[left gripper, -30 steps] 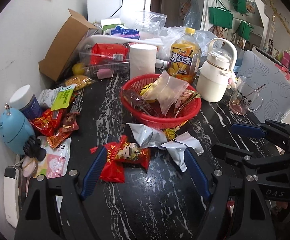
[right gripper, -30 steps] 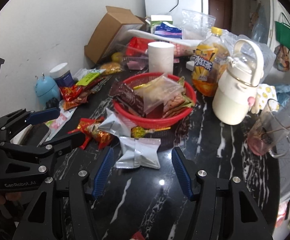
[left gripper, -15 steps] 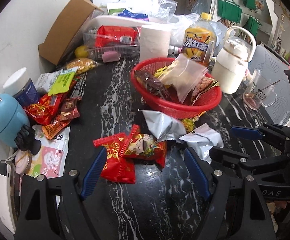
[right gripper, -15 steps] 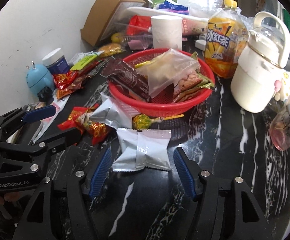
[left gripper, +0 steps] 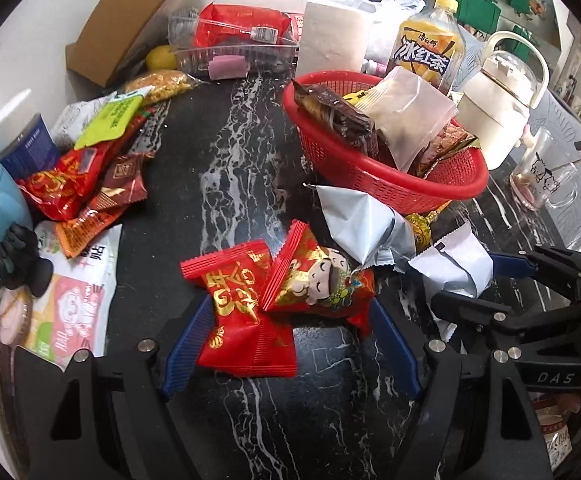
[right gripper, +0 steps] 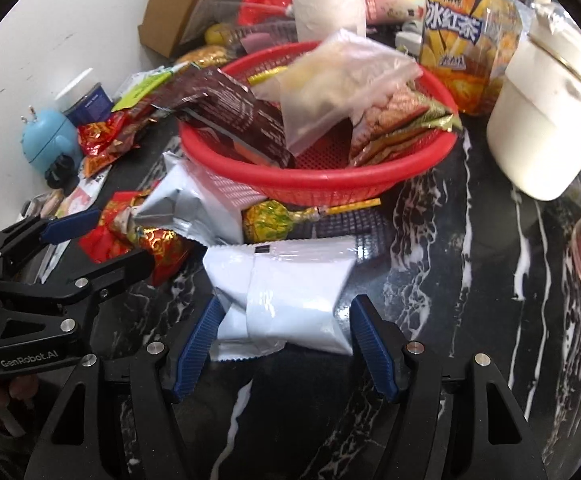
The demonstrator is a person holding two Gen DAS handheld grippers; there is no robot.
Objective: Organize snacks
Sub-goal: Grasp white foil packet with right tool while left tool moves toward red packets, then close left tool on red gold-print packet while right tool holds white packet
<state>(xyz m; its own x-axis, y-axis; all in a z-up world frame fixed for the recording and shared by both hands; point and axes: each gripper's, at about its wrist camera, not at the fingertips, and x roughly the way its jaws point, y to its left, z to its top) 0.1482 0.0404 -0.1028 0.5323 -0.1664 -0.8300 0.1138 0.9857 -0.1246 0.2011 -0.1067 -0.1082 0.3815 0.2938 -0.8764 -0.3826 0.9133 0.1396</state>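
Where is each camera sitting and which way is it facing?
Left wrist: on the left gripper, facing red packets; the right gripper shows at right.
Right wrist: on the right gripper, facing a white packet; the left gripper shows at left.
Shared: the red basket.

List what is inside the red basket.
The red basket holds a brown packet, a clear bag of pale snacks and gold-edged packets. Yellow wrappers peek out behind; whatever lies beneath is covered.
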